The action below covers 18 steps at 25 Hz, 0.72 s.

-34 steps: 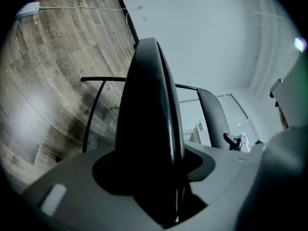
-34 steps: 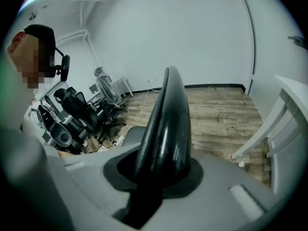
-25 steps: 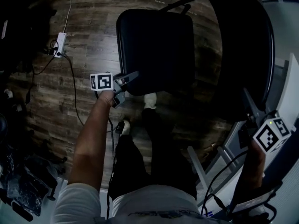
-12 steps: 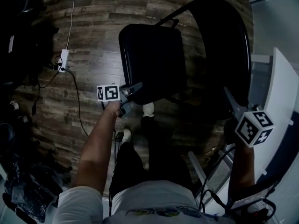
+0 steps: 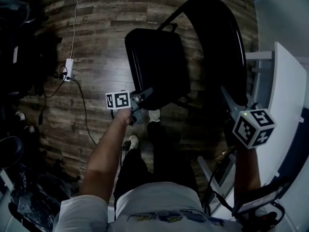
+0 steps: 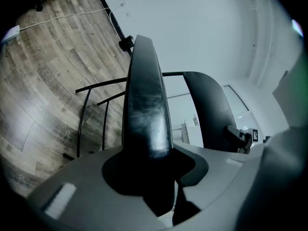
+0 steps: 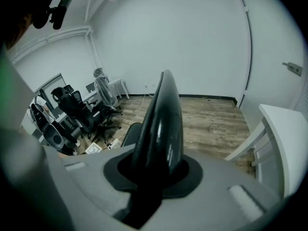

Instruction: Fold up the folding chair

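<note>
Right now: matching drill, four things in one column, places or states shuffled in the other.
1 left gripper
2 right gripper
3 power strip
4 white table

A lying on the wood floor
B clamped on the backrest
C at the head view's right edge
D clamped on the seat

Pairs: 1-D, 2-B, 3-A, 4-C. The left gripper's jaws have just been closing, the seat between them.

Black folding chair (image 5: 157,66), brown wood-grain floor (image 5: 101,28), black-and-white square-patterned marker cube (image 5: 253,128), white cable (image 5: 76,13).

smooth glossy black chair seat (image 5: 157,66); grainy matt wood-plank floor (image 5: 96,33)
</note>
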Motion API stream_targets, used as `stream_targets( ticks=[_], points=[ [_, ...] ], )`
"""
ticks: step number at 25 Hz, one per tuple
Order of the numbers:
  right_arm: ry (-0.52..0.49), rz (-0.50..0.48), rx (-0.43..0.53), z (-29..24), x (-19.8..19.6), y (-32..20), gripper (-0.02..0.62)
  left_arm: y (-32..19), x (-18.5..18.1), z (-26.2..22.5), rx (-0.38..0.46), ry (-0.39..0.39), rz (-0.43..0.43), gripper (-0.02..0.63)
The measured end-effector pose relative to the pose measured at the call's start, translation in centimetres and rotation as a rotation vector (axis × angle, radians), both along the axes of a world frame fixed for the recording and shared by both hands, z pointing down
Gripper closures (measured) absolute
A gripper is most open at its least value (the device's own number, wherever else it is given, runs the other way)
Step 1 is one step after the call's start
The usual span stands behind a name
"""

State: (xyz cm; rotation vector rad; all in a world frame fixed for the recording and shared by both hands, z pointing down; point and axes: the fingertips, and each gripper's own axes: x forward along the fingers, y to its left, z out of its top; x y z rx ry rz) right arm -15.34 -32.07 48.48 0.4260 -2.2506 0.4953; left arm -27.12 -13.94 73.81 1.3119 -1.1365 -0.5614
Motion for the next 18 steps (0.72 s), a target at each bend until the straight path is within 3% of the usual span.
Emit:
stream_targets(
  ticks=[6, 18],
  points=[
    [0.015, -0.008, 0.012, -0.4, 0.0, 0.4, 0.518, -1.3, 1.4, -1.5, -0.014, -0.017, 0.002, 0.48],
    [0.035, -0.009, 0.051, -1.8, -0.1, 1.6, 0.518, -4.4, 4.4, -4.0, -0.151, -0.094, 0.011, 0.48]
  ],
)
